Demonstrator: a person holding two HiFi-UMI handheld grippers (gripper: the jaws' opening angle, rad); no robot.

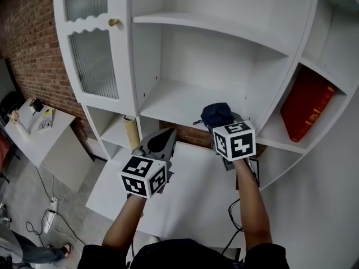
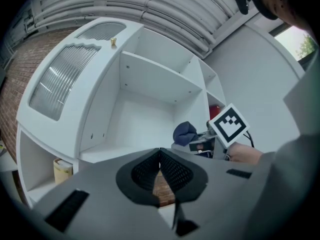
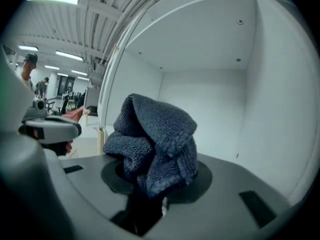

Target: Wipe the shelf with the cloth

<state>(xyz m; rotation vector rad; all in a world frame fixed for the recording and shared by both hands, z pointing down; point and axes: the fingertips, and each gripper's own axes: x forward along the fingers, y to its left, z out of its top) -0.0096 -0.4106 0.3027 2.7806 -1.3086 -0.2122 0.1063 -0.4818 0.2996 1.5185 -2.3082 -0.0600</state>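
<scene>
A white shelf unit with open compartments stands in front of me. A bunched dark blue cloth is clamped in my right gripper, which is shut on it. In the head view the cloth hovers at the front edge of the middle shelf board. In the left gripper view the cloth shows to the right, in front of the shelf. My left gripper is shut with nothing in it; in the head view the left gripper sits lower and left of the right gripper.
A red box leans in the right side compartment. A yellowish roll stands in a lower left compartment. A glass-front cabinet door with a knob is at the left. Brick wall and a side table lie further left.
</scene>
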